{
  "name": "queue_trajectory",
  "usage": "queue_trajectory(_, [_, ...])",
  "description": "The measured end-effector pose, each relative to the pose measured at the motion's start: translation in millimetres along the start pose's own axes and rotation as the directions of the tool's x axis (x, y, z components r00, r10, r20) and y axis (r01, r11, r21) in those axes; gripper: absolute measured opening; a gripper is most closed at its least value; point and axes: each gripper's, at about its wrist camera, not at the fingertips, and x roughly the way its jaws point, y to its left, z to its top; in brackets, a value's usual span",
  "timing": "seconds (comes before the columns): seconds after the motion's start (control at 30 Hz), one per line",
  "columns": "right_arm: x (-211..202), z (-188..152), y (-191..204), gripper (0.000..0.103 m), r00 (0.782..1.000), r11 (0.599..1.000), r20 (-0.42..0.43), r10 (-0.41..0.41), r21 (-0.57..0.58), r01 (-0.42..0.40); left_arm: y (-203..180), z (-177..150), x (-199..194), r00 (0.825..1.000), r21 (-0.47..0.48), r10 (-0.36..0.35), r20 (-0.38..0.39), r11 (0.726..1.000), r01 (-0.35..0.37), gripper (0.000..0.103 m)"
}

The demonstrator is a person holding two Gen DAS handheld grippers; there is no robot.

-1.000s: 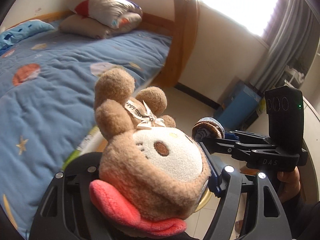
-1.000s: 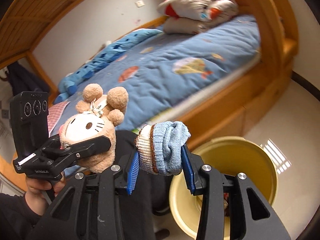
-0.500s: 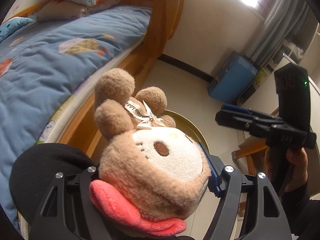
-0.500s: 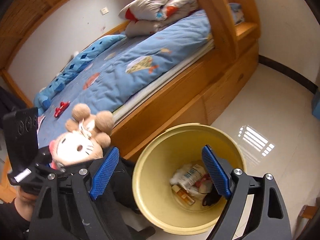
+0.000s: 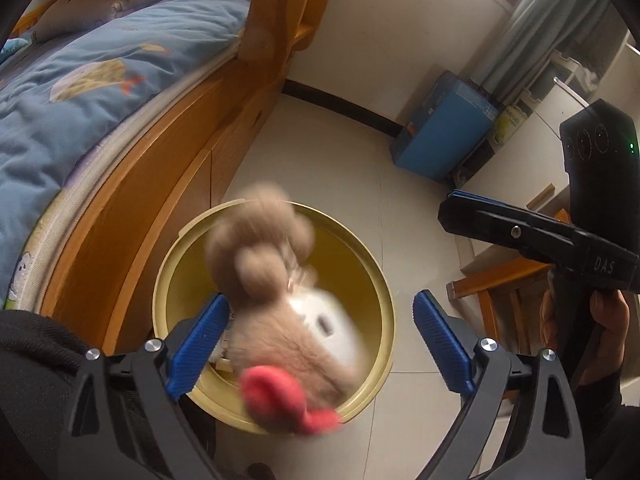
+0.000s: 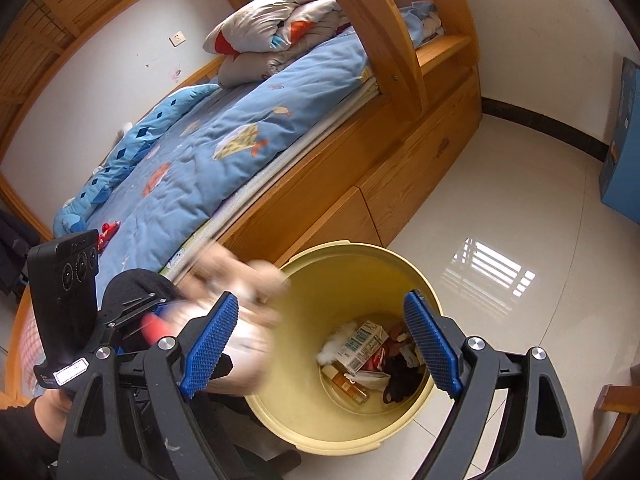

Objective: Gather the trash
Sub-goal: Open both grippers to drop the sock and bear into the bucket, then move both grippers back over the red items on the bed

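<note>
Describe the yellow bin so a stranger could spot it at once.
Find the wooden bed with the blue quilt. On the pale floor tiles against its drawer side stands the yellow bin, round and open-topped, litter at its bottom, the only yellow thing there.

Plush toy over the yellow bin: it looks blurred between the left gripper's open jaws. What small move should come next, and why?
Probably hold both grippers where they are for a moment, then draw the left gripper back. Its jaws have just been opening and the plush toy, blurred, is clear of its right pad above the yellow bin. The right gripper is open and empty.
</note>
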Motion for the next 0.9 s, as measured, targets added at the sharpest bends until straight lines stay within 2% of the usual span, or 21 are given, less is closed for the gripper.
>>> queue_trajectory(0.33, [8.7, 1.1, 16.3, 0.082, 0.999, 0.999, -0.031, 0.026, -0.036, -0.027, 2.4, -5.6, -20.6, 0.999, 0.034, 0.039, 0.015, 0.999, -0.039, 0.094])
queue_trajectory(0.63, [17.9, 6.1, 49.8, 0.082, 0.997, 0.994, -0.054, 0.062, -0.092, -0.067, 28.1, -9.4, -63.8, 0.99, -0.013, 0.097, 0.105, 0.995, -0.097, 0.094])
queue_trajectory(0.77, [22.4, 15.8, 79.4, 0.082, 0.993, 0.982, -0.051, 0.105, -0.149, -0.111, 48.5, -15.9, -92.9, 0.976, -0.053, 0.153, 0.157, 0.988, -0.147, 0.095])
queue_trajectory(0.9, [29.8, 27.9, 117.7, 0.082, 0.985, 0.96, -0.045, 0.165, -0.222, -0.171, 77.5, -25.0, -129.7, 0.95, -0.11, 0.237, 0.202, 0.97, -0.219, 0.096])
